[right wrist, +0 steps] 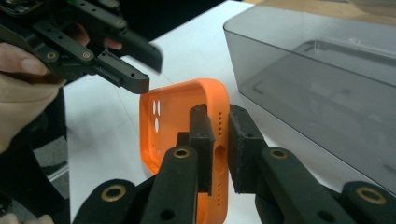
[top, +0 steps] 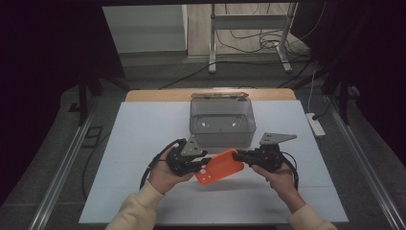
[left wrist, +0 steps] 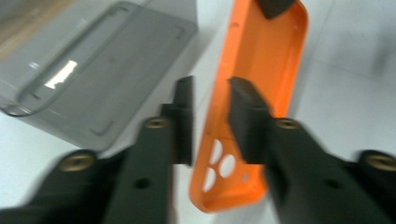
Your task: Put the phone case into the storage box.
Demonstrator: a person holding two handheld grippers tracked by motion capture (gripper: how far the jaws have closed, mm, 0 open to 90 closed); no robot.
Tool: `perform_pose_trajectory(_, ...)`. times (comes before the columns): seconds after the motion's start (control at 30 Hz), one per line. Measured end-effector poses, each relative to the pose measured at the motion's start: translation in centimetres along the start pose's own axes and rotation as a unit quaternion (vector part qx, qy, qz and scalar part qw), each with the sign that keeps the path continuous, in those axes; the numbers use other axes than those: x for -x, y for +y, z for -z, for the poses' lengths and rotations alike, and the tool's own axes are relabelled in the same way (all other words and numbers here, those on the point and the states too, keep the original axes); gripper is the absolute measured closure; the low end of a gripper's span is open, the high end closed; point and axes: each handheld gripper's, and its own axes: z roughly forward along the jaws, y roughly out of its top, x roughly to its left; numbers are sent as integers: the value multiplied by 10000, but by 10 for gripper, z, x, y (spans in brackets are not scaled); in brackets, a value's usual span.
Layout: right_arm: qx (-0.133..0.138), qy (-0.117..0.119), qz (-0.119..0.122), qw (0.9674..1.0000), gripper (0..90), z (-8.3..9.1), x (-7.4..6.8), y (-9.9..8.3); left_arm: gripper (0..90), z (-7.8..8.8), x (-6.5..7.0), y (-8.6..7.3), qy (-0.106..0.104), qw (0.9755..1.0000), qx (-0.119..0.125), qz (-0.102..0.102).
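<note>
A: What is the biggest thing near the work?

B: The white table top (top: 143, 143), with a strip of bare wood along its far edge. On it, just beyond the hands, stands a smoky see-through bin (top: 222, 122), open at the top. It sits right behind the grippers, close to the case's far edge.

A: And the case itself?

B: An orange phone case (top: 220, 166), held above the table between the two grippers, in front of the bin. Its camera holes are at the end nearer the left gripper.

A: What about the right gripper?

B: The right gripper (right wrist: 219, 128) is clamped on the case's end wall: one pad inside the shell, one outside, both pressing on the rim where the small holes are.

A: The left gripper?

B: The left gripper (left wrist: 210, 100) has its jaws apart. In its own view the case's long edge runs up between them; the right-hand pad lies against the shell's inside, the other stands clear of it. From the right gripper view, its jaws hang spread just above the case's corner.

A: The room?

B: Dim. Grey floor, metal rails on both sides of the table, cables on the ground behind, and a white power strip (top: 315, 123) beside the table's right edge.
</note>
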Motion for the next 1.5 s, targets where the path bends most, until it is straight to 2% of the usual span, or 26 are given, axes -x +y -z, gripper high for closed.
perform_pose_trajectory(0.13, 105, -8, 15, 9999, 808, 3, 0, 1, 424, 5, -4, -1, 110, 9995, 175, 232)
perform_pose_trajectory(0.2, 163, -24, 8, 9999, 808, 5, 1, 1, 363, 8, -7, -2, 168, 9989, 252, 360)
perform_pose_trajectory(0.33, 245, -52, 6, 9997, 808, 8, 1, 1, 306, 14, -12, -6, 123, 9971, 416, 619)
perform_pose_trajectory(0.47, 330, -173, -40, 9993, 808, 10, 2, 1, 275, 16, -15, -11, 197, 9958, 417, 788)
perform_pose_trajectory(0.6, 405, -167, -73, 9990, 808, 12, 3, 1, 258, 14, -18, -16, 163, 9950, 379, 913)
perform_pose_trajectory(1.0, 534, -171, -124, 9984, 807, 16, 3, 0, 250, 14, -20, -24, 105, 9952, 378, 896)
perform_pose_trajectory(1.1, 613, -134, -103, 9980, 806, 17, 2, 0, 250, 14, -21, -27, 125, 9950, 356, 929)
perform_pose_trajectory(1.5, 629, -190, -46, 9978, 807, 19, 1, 0, 244, 12, -23, -32, 70, 9934, 391, 1074)
